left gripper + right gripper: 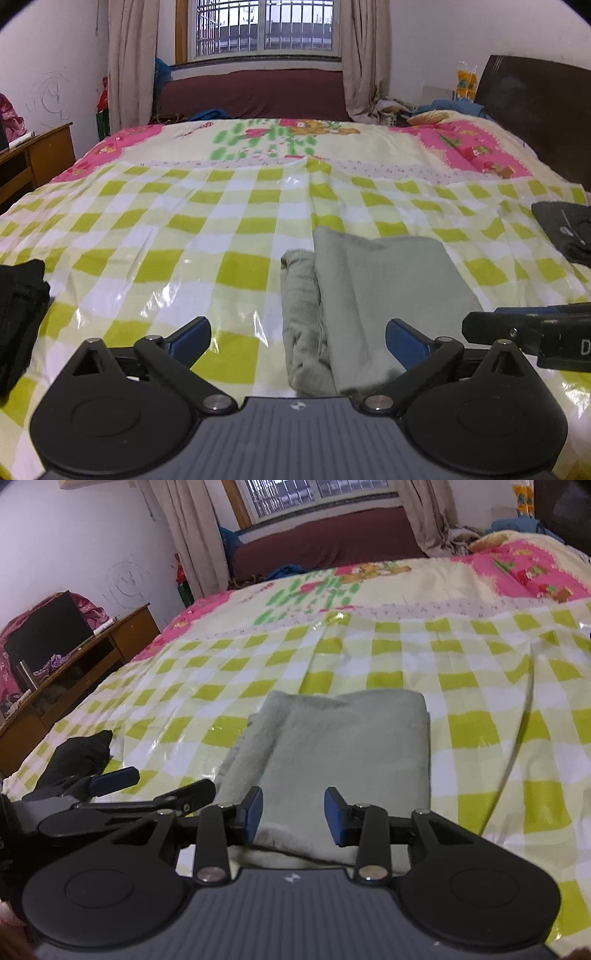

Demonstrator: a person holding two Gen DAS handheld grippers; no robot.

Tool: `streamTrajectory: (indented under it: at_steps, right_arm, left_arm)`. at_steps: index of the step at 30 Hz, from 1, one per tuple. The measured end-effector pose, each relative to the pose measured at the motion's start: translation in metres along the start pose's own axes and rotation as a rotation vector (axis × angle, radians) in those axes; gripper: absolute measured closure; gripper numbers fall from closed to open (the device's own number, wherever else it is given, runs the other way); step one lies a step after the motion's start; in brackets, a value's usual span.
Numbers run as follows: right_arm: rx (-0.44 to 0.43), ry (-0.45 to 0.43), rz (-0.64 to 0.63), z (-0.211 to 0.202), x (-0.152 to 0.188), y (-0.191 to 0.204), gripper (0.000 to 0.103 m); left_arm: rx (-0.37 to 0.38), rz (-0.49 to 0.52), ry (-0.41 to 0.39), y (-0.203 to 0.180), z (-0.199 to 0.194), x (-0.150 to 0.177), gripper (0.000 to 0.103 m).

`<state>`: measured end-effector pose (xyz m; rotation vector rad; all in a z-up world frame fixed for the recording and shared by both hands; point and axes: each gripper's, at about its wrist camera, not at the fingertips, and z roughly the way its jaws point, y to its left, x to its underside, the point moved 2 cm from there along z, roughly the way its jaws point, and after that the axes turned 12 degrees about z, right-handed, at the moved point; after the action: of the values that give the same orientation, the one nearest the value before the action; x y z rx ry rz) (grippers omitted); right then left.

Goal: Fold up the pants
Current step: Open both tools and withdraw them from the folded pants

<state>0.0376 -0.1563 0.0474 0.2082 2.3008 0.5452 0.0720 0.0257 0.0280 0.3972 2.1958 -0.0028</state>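
Pants: I see the grey-green pants (332, 746) folded into a compact rectangle on the green-checked plastic sheet (184, 236) covering the bed.
Left gripper: my left gripper (298, 341) has its fingers spread wide, empty, straddling the pants' near left edge.
Right gripper: my right gripper (293, 818) is parted too, clasping nothing, low over the near edge; whether its pads (255, 814) touch the cloth I can't quite tell.
Gripper spacing: close side by side.
Surroundings: a black garment (18, 314) lies at the left, another dark garment (565, 229) at the right edge.
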Motion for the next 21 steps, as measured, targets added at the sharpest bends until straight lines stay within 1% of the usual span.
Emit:
streamTrajectory:
  at_steps: [5,7,12,21]
  right_arm:
    - [0.023,0.031,-0.008,0.006,0.012,-0.003,0.065]
    - [0.027,0.041,-0.004,0.007,0.015,-0.004,0.065]
    - [0.032,0.049,0.002,0.008,0.019,-0.007,0.065]
    - [0.032,0.062,0.02,0.009,0.024,-0.011,0.065]
  left_arm:
    - [-0.016,0.024,0.011,-0.008,-0.002,0.004,0.0]
    - [-0.034,0.037,0.019,-0.009,-0.002,0.005,0.0]
    - [-0.049,0.043,0.041,-0.012,-0.002,0.007,0.0]
    - [-0.074,0.064,0.056,-0.016,-0.003,0.009,0.0]
